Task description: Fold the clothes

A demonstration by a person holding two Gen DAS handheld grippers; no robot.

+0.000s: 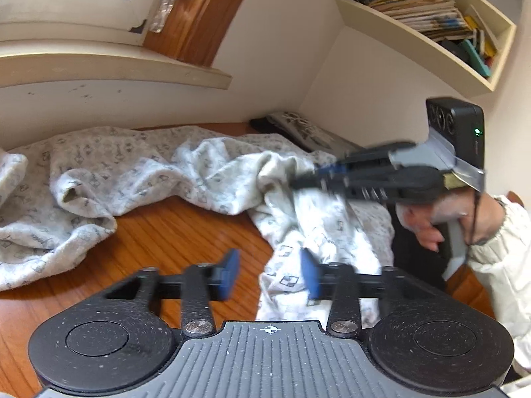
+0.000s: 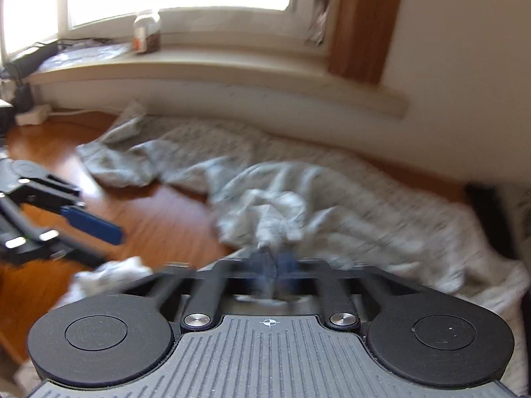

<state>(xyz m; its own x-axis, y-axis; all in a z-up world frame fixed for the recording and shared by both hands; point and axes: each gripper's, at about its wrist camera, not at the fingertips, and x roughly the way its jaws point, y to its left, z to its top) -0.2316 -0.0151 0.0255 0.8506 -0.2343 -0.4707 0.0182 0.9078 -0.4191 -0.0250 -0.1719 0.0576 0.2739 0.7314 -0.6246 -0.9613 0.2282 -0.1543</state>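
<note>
A pale grey printed garment (image 1: 139,169) lies crumpled across the wooden table (image 1: 172,232). My left gripper (image 1: 270,273) is open, its blue pads (image 1: 230,273) apart just above the table, with a hanging fold of the garment by its right pad. My right gripper (image 1: 298,182) comes in from the right, held by a hand (image 1: 441,219), and is shut on a bunched fold of the garment, lifting it. In the blurred right wrist view the right gripper (image 2: 273,270) pinches the garment (image 2: 298,205), and the left gripper's pad (image 2: 93,224) shows at the left.
A wall and window sill (image 1: 109,66) run behind the table. A dark remote-like object (image 1: 298,129) lies at the back corner. A bookshelf (image 1: 431,23) hangs at upper right. A jar (image 2: 146,31) stands on the sill, and a white power strip (image 2: 33,114) sits far left.
</note>
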